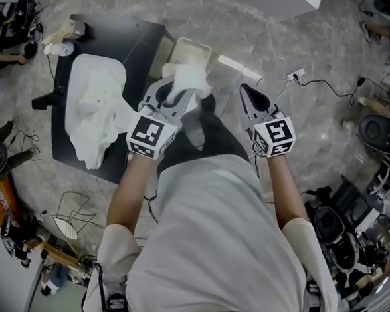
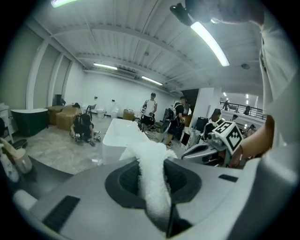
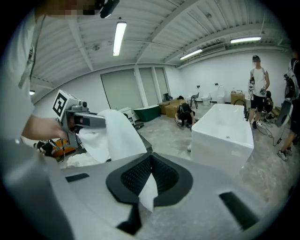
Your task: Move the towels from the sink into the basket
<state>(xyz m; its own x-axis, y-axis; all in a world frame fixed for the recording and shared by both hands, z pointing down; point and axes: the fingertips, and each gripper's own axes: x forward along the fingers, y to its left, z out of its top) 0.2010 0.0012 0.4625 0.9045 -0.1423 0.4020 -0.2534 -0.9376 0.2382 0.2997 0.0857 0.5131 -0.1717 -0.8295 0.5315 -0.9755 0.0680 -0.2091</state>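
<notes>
towel [image 1: 190,78]: bunched in the left gripper [image 1: 167,98], held in the air in front of the person; in the head view it lies over the near rim of the basket [image 1: 204,49].
left fingers [image 2: 124,180]: pinching a thick fold of the towel. only a narrow band is caught, and the rest flops loose beyond the tips.
right fingers [image 3: 131,176]: pressed together on a thin white sliver [image 3: 148,190]; i cannot tell what it is. the right gripper [image 1: 249,94] is apart from the towel.
sink [image 1: 88,61]: on the black worktop [image 1: 143,42], with a heap of towels [image 1: 94,121] in it, spilling toward the near edge.
risk, slip: a narrow pinch on soft pile could let go early and drop the towel on the floor short of the basket.
risk, miss: if released off centre, the loose end may drape over the rim and hang outside.
risk, snag: the basket stands near the worktop corner, so a low swing could catch that edge.
risk, heap: pulling one towel from the heap may drag others off the worktop.
</notes>
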